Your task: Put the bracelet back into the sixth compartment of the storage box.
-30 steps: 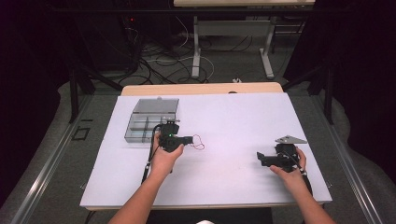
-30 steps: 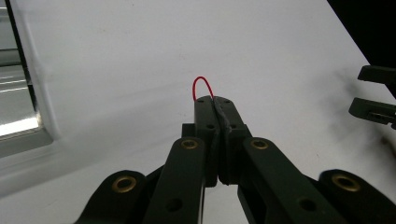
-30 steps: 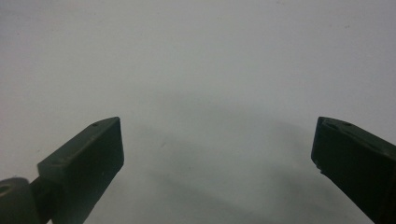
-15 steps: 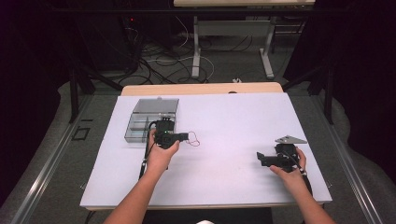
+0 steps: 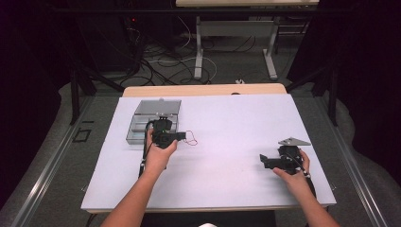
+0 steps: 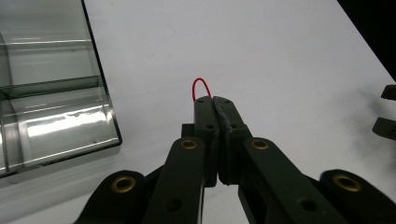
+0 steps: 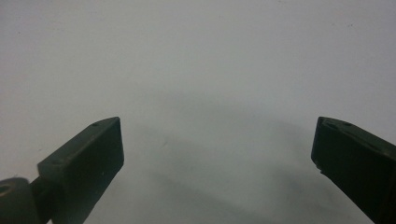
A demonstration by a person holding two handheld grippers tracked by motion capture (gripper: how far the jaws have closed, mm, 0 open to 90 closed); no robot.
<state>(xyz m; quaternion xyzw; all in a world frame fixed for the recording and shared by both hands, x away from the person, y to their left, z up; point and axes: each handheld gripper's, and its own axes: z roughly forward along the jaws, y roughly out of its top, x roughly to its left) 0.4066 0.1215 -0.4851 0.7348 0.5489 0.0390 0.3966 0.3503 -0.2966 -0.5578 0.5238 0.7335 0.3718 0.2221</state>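
A thin red wire loop (image 5: 191,139) is pinched in my left gripper (image 5: 182,136), which points right, just to the right of a clear compartment box (image 5: 154,113). In the left gripper view the jaws are pressed together at the gripper's tip (image 6: 214,101), and the red loop (image 6: 201,87) pokes out beyond it above the white tabletop. My right gripper (image 5: 263,161) rests near the table's right front, pointing left. In the right gripper view the right gripper (image 7: 217,140) stands wide open, with bare white surface between its jaws.
The clear box (image 6: 51,107) shows see-through compartments with its lid open at the back. The white table sheet (image 5: 236,123) lies bare between the two hands. The right gripper's jaws (image 6: 386,110) show at the right edge of the left gripper view. Cables and table legs lie beyond the far edge.
My left hand has drifted slightly left and away, toward the box, carrying the red loop with it. The right hand has stayed put.
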